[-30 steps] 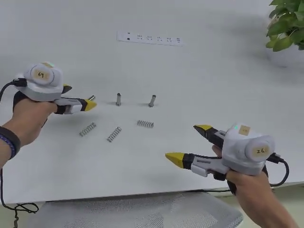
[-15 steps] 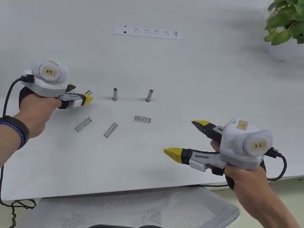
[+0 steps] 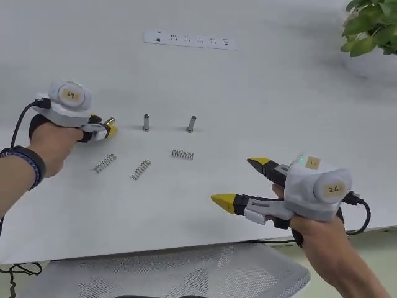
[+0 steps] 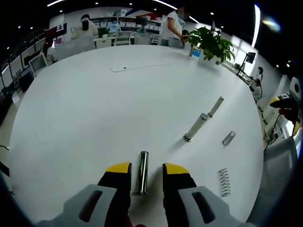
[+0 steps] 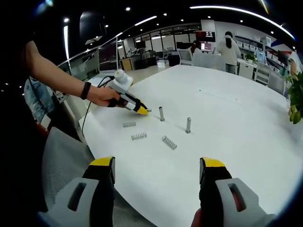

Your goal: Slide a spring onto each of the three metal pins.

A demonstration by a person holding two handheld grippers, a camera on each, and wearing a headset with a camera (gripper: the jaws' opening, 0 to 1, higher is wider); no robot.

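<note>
Left of the middle pin [image 3: 146, 122], on the white surface [image 3: 279, 99], the left gripper [image 4: 147, 166] has its yellow-tipped jaws slightly apart on either side of the leftmost pin [image 4: 142, 177], with a thin gap showing on each side. Right of the middle pin stands the third pin [image 3: 191, 124]. Nearer the person than the middle pin lie three springs, all flat on the surface: one to its left [image 3: 105, 163], one almost straight in front [image 3: 141, 169], one to its right [image 3: 182, 154]. Well off to the near right of that pin, the right gripper [image 3: 240, 181] hangs with its jaws wide open, holding nothing; its round label reads "26". The left gripper's label carries two digits I can't read for sure.
</note>
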